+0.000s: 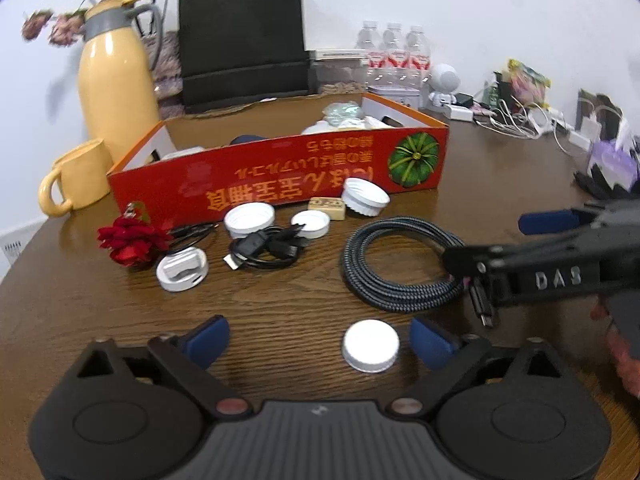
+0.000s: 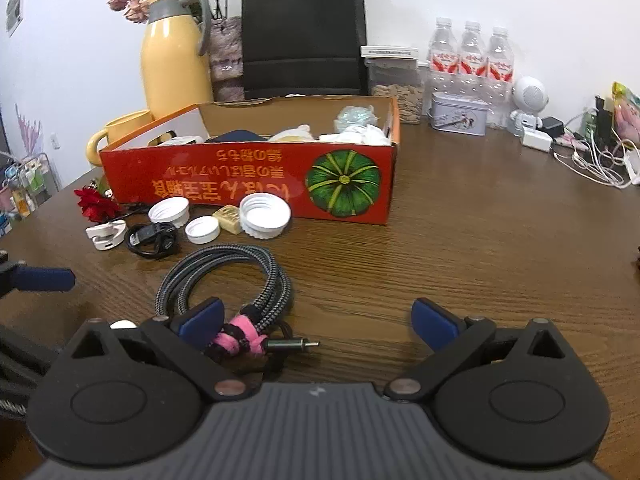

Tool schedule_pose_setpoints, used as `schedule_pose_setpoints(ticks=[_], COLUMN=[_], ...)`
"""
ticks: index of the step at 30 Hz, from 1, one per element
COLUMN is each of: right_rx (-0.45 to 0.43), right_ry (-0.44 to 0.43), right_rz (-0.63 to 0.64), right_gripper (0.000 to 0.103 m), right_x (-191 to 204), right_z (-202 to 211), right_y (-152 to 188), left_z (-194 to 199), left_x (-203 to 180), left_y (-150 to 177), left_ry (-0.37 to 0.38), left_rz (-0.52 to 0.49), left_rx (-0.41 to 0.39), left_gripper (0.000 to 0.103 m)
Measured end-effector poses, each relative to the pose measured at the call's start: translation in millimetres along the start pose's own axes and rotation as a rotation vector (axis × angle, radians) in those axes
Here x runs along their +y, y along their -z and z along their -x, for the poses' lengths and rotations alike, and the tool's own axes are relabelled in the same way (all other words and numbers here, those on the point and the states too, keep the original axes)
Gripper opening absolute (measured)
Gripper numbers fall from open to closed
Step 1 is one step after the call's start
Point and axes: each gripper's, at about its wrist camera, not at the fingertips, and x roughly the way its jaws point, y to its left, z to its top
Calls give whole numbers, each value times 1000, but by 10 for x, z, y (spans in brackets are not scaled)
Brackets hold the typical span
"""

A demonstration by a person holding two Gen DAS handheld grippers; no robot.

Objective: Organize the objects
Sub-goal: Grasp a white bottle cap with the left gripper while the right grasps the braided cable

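White plastic, a small screw cap (image 1: 371, 345), lay flat on the wooden table (image 1: 280, 296) between the two blue pads of the left claw (image 1: 320, 340), nearer the right-hand pad and touched by neither; the jaws stood wide apart and empty, which suited a straddling approach to a low, round item. Judged from this, the cap was the next piece to be collected. Just beyond it lay the braided cable (image 2: 224, 276), coiled and bound with a pink tie (image 2: 240, 336), its plug (image 2: 294, 345) pointing free across the table. The right claw (image 2: 320, 324) was likewise spread open with nothing gripped, its left pad resting at or just over the tied end of the coil; contact could not be confirmed. Further out, three more white lids (image 1: 249, 220), a small tile-like block (image 1: 327, 207), a black cable bundle (image 1: 266, 249), a white clip (image 1: 182, 270) and a red flower (image 1: 130, 240) sat loose before the red carton (image 1: 280, 176). That carton stood open and already held several items, evidently serving as the collection point.
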Motion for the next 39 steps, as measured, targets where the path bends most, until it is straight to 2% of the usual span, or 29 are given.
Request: schedule_pose_setpoints(ticks=[1, 3, 4, 9, 13, 19, 25, 30, 35, 37, 39], right_rx=[0, -2, -5, -46, -84, -38, 15, 65, 74, 62, 53], right_ry=[0, 1, 2, -41, -93, -124, -127, -104, -113, -117, -111], right_rz=[-3, -3, -2, -11, 41, 125, 210, 203, 184, 184, 191], right_gripper=[102, 102, 102, 103, 103, 103, 103, 103, 103, 92, 91], right_x=[-6, -3, -1, 2, 107, 311, 521, 547, 531, 537, 556], right_z=[-2, 3, 8, 71, 134, 72, -43, -179, -221, -210, -197], right_y=[1, 6, 7, 11, 21, 3, 0, -32, -56, -61, -57], left_z=[0, 38, 55, 101, 159, 214, 221, 210, 206, 218, 229], left_x=[-28, -50, -53, 17, 152, 338, 383, 391, 429, 437, 450], left_y=[14, 40, 43, 58, 21, -18, -32, -41, -60, -73, -91], left_ry=[-1, 24, 40, 40, 7, -36, -44, -43, -44, -47, -48], left_rz=[-11, -8, -5, 42, 78, 116, 122, 125, 133, 134, 138], left_rx=[-4, -29, -34, -36, -62, -81, -89, -89, -94, -99, -104], left_gripper=[82, 53, 26, 27, 27, 27, 27, 27, 27, 27, 27])
